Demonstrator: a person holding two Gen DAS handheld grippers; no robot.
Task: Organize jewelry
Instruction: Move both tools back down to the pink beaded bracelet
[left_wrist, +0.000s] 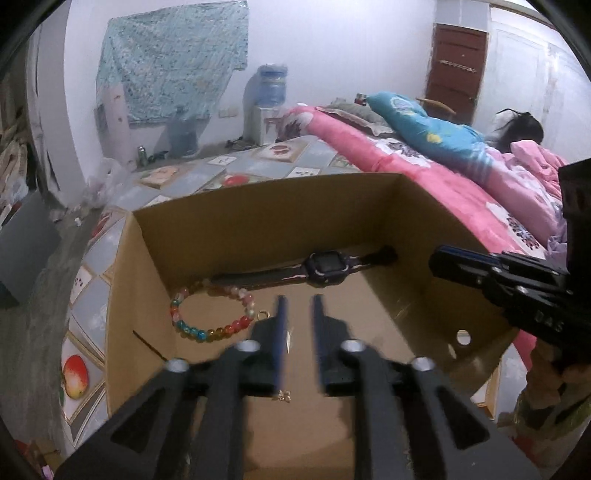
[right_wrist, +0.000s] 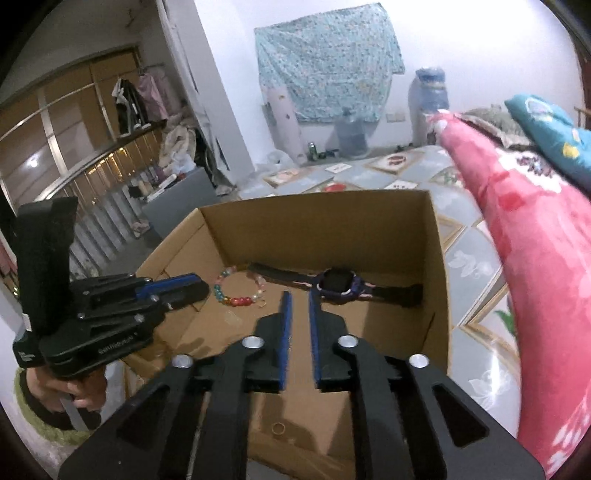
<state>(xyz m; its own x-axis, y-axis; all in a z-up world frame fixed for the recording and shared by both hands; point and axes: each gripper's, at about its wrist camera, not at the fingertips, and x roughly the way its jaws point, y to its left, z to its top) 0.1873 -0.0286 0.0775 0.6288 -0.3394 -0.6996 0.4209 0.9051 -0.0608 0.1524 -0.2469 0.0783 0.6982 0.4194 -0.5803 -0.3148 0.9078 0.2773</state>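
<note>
Bedroom floor mat carries an open cardboard box (left_wrist: 424, 221). Along its far wall, from the left corner, lie a bead bracelet (left_wrist: 210, 314), small ring (left_wrist: 263, 315) and watch (left_wrist: 325, 264). Left gripper (left_wrist: 300, 306) and right gripper (right_wrist: 298, 302) hover inside, slightly parted, empty. An earring (left_wrist: 282, 396) and a gold ring (right_wrist: 279, 428) near the front edge likely remain unsorted.

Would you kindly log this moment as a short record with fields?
container: open cardboard box on a patterned sheet
watch: flat by the far wall
bead bracelet: left of the watch, touching its strap
small ring: on the near floor
left gripper: jaws apart, nothing between
right gripper: jaws apart, nothing between
</note>
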